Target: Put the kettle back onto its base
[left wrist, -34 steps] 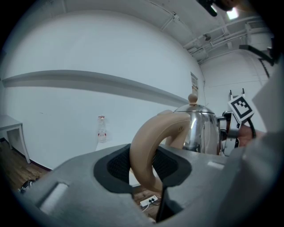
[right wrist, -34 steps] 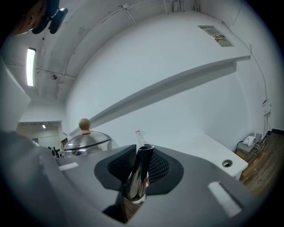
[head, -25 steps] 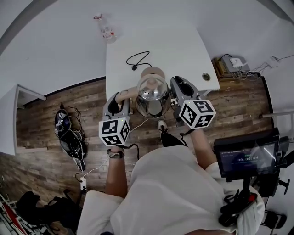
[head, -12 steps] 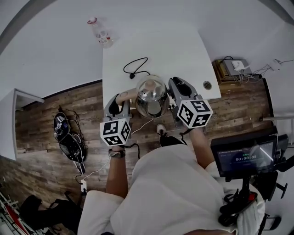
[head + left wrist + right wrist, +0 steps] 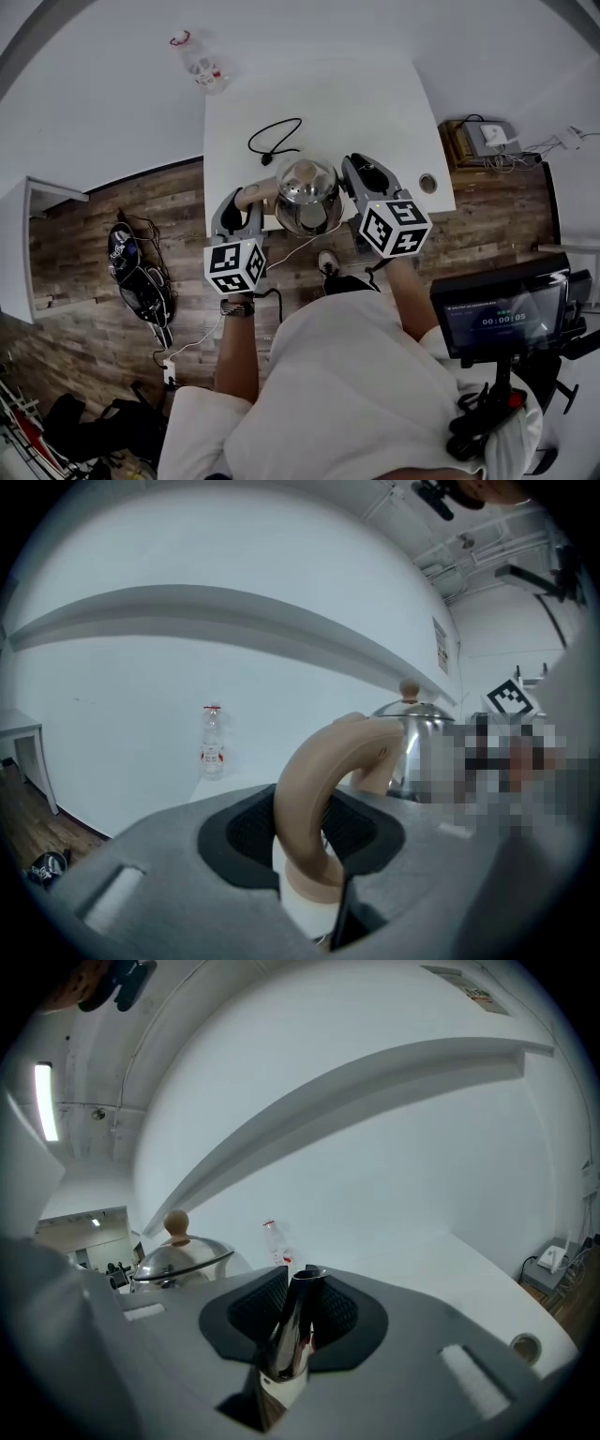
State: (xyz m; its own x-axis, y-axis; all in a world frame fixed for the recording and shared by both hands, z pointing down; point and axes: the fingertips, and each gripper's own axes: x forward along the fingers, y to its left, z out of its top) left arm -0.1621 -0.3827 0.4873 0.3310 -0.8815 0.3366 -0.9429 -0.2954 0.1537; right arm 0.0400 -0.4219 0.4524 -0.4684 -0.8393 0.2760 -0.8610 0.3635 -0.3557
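While the person stands at the near edge of the white table (image 5: 375, 103), both grippers hold the kettle (image 5: 307, 192) between them. The left gripper (image 5: 309, 832) is clamped on the tan handle (image 5: 314, 771): the curved loop runs up between its dark pads, which press on it from both sides. The right gripper (image 5: 295, 1312) is closed on the shiny metal spout (image 5: 298, 1288), pinched narrow between its pads. From above, the kettle sits over the table's front edge, handle pointing to the person's left and spout to the right, its steel lid catching the light. The lid's round tan knob (image 5: 175, 1223) shows upright from the right gripper view. Whether the kettle rests on anything I cannot tell; its body hides what is under it. A black cord (image 5: 274, 141) with its plug lies looped on the table just behind the kettle. A clear bottle (image 5: 199, 64) with a red label stands beyond the table's far left corner. A dark screen (image 5: 497, 319) is at the person's right.
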